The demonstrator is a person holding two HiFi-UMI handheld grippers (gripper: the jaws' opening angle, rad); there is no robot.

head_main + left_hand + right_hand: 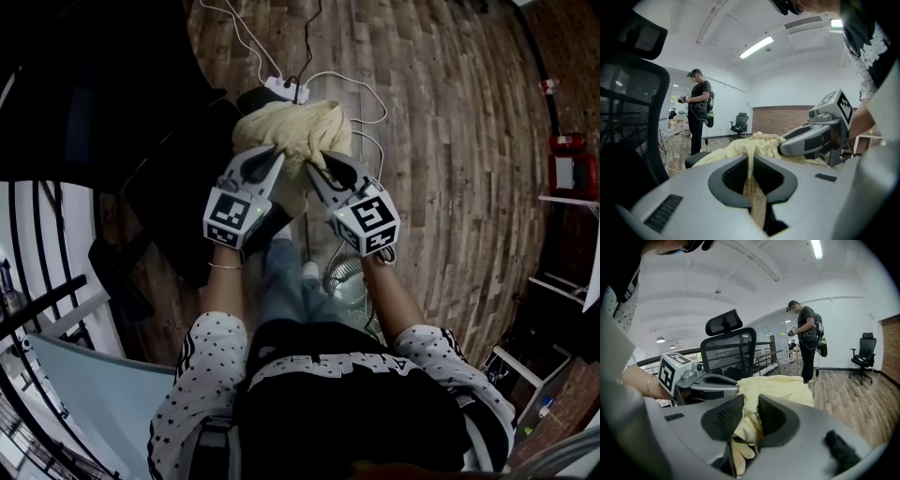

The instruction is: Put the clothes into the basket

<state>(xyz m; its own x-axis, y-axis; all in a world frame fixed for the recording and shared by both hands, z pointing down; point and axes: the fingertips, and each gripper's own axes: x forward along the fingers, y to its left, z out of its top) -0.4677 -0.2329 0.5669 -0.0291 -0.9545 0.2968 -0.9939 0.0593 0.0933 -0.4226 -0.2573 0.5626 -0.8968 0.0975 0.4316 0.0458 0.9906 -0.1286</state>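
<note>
Wood-plank floor (450, 141) under us | we hold the cream garment (298, 127) bunched up over it | left gripper (276, 157) clenched on one fold; right gripper (315, 165) clenched on another fold beside it

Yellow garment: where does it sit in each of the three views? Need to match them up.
Head view: yellow garment at top centre, bunched, pinched by the left gripper and the right gripper.
Left gripper view: centre, rising out of this gripper's jaws, with the right gripper just to its right.
Right gripper view: centre, a fold between the jaws, with the left gripper to its left.
Shared landmark: the two grippers clamped on it; each shows in the other's view.
</note>
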